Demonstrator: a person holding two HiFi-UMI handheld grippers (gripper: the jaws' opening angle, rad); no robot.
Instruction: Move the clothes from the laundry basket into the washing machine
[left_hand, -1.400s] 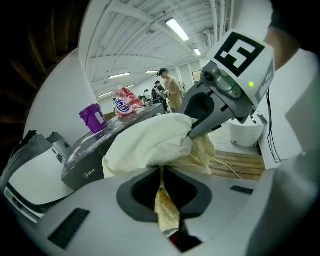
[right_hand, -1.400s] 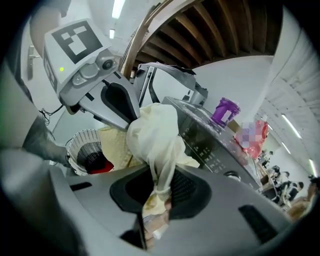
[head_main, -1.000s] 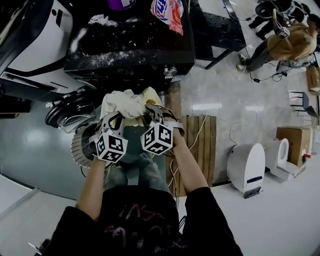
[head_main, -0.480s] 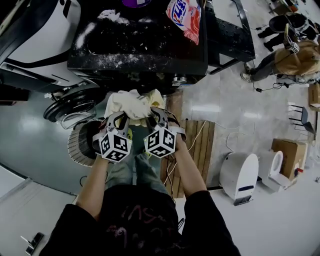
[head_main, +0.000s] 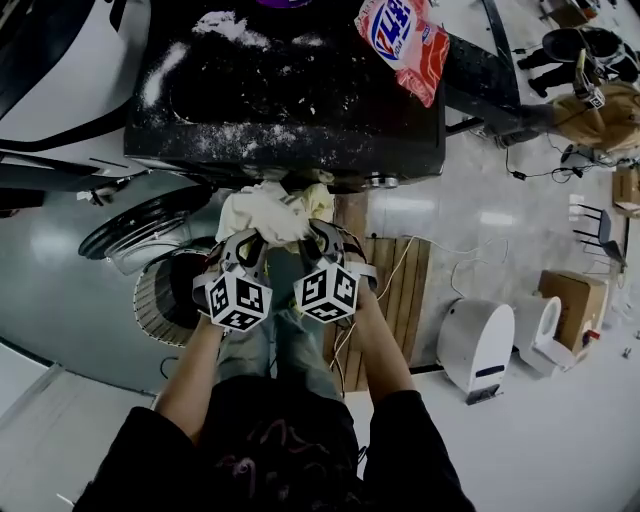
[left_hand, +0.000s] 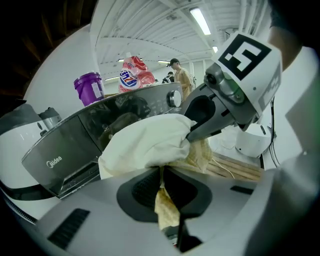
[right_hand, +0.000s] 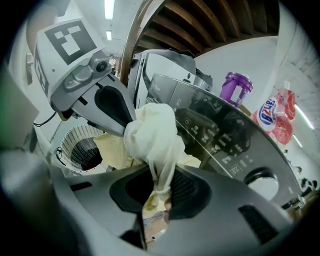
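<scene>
- Head view: the left gripper (head_main: 252, 243) and right gripper (head_main: 318, 240) hold a cream bundle of clothes (head_main: 265, 210) side by side, just in front of the black washing machine (head_main: 290, 100); the laundry basket (head_main: 160, 300) stands on the floor left of the hands, near the machine's open door (head_main: 135, 228)
- Left gripper view: its jaws are clamped on a fold of the clothes, which bulge beyond them; a purple bottle (left_hand: 89, 88) and a detergent bag (left_hand: 132, 75) stand on the machine
- Right gripper view: its jaws pinch a twisted white strip of the same bundle, with the basket behind at left
</scene>
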